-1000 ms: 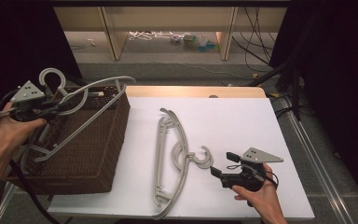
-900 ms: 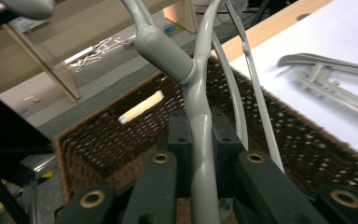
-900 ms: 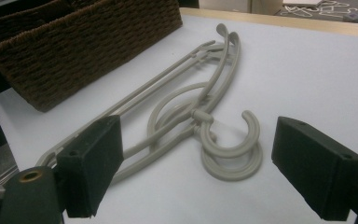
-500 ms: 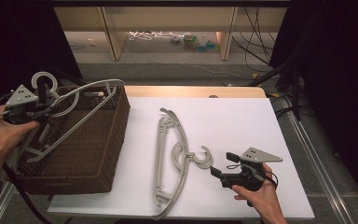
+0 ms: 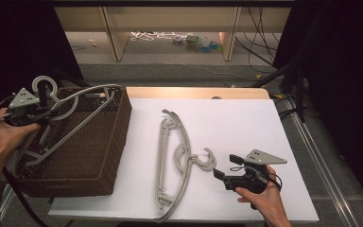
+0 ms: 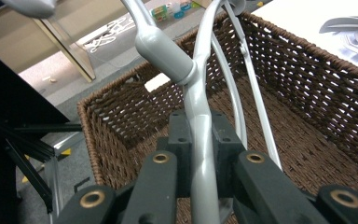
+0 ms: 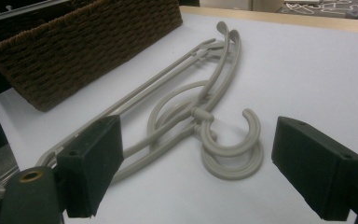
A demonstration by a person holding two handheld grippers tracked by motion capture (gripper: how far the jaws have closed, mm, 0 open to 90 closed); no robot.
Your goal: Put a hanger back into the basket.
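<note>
The grey hanger (image 5: 73,116) that you hold sits tilted over the brown wicker basket (image 5: 104,161), its hook (image 5: 45,87) standing above the basket's near-left rim and its far shoulder resting on the basket's far rim by the corner next to the white table (image 5: 246,123). Your left gripper (image 5: 40,111) is clenched on the hanger's arm just below the neck; in the left gripper view the grey bar (image 6: 200,154) runs straight up between the black jaws, pinched on both sides, with the basket's woven floor (image 6: 307,154) below it. To the right of the basket, on the white table, two more beige hangers (image 5: 175,161) lie flat, stacked one on the other, their hooks (image 7: 233,144) curling away from the basket. Your right gripper (image 5: 227,170) rests just beyond those hooks, farther from the basket, its jaws spread wide and holding nothing; in the right gripper view the stacked hooks lie between the two open pads (image 7: 91,163), untouched.
</note>
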